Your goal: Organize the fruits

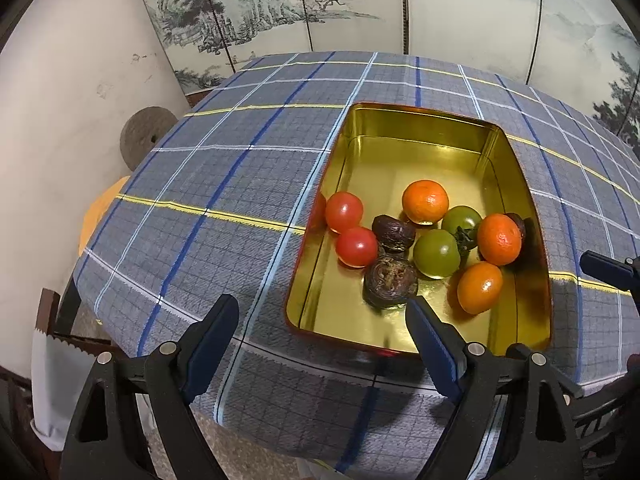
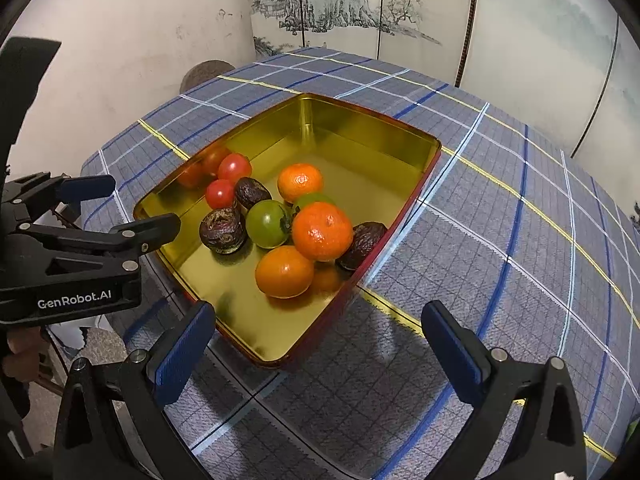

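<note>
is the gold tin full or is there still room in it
Partly full. In the gold tin the fruit, like the nearest orange, sits in the near half; the far half shows bare gold floor.

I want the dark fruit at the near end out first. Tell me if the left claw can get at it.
Probably yes. The left claw is open, and the dark fruit sits uncovered in the gold tin just past its right finger, only the low rim between.

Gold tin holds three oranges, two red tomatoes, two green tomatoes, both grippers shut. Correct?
Not quite: both grippers are open, jaws spread wide, holding nothing, as each wrist view shows. The fruit count in the gold rectangular metal tin stands.
</note>
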`<state>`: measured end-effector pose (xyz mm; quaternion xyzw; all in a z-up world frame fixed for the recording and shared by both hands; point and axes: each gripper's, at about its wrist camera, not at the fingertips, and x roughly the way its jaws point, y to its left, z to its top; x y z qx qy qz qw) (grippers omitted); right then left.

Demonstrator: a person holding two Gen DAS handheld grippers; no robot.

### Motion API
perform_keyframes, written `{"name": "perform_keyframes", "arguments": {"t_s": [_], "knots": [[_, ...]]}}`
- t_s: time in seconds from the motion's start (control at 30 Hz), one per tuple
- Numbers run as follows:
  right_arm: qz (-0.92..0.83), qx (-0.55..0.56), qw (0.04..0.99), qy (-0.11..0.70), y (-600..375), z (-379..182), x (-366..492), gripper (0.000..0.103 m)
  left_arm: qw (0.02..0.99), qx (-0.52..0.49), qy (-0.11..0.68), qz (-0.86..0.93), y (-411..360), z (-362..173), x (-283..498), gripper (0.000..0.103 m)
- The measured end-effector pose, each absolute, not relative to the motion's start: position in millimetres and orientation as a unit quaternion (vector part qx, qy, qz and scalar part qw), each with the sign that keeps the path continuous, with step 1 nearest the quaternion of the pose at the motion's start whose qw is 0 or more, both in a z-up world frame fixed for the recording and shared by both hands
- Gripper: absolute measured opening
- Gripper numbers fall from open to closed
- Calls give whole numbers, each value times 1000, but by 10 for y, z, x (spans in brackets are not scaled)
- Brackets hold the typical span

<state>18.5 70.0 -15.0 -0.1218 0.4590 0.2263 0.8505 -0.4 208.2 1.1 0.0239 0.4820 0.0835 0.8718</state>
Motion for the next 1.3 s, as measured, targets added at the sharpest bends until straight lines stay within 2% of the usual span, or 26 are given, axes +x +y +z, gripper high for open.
{"name": "perform_keyframes", "arguments": {"t_s": [1.3], "knots": [[236, -125, 839, 473, 743, -233, 139, 102, 870, 15, 486, 79, 2065, -14, 17, 85]]}}
